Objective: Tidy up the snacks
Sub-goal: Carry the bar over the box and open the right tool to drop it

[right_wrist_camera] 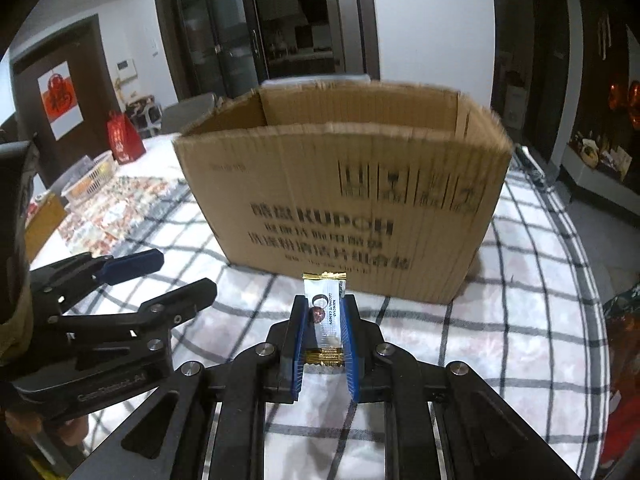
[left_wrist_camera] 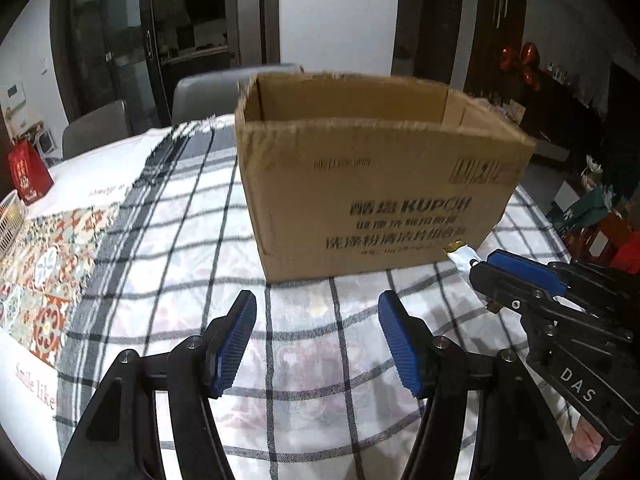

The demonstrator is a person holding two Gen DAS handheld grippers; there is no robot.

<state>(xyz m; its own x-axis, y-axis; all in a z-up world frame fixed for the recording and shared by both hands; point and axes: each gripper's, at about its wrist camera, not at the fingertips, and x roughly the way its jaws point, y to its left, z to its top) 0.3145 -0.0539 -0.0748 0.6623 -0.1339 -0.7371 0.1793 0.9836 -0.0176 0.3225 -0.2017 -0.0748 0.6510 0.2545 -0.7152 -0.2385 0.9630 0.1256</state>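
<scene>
My right gripper (right_wrist_camera: 323,336) clamps one candy bar (right_wrist_camera: 325,320); left gripper (left_wrist_camera: 318,338) apart, empty | frame centre: one cardboard box (right_wrist_camera: 344,204), open top, bare checked cloth (right_wrist_camera: 500,320) around.

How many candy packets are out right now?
1. A candy packet is clamped in the right claw, in front of the cardboard box. Others may be hidden inside the box.

Light: dim indoor, cool grey cast; brightest on the white wall (right_wrist_camera: 432,20) far behind.
Shadows: soft, short, at the cardboard box (left_wrist_camera: 372,184) base.
Glare: faint reflections in the far glass doors (right_wrist_camera: 224,32).
Blur: box rim and print smeared in both views.
Distortion: fisheye bending, black corners.
</scene>
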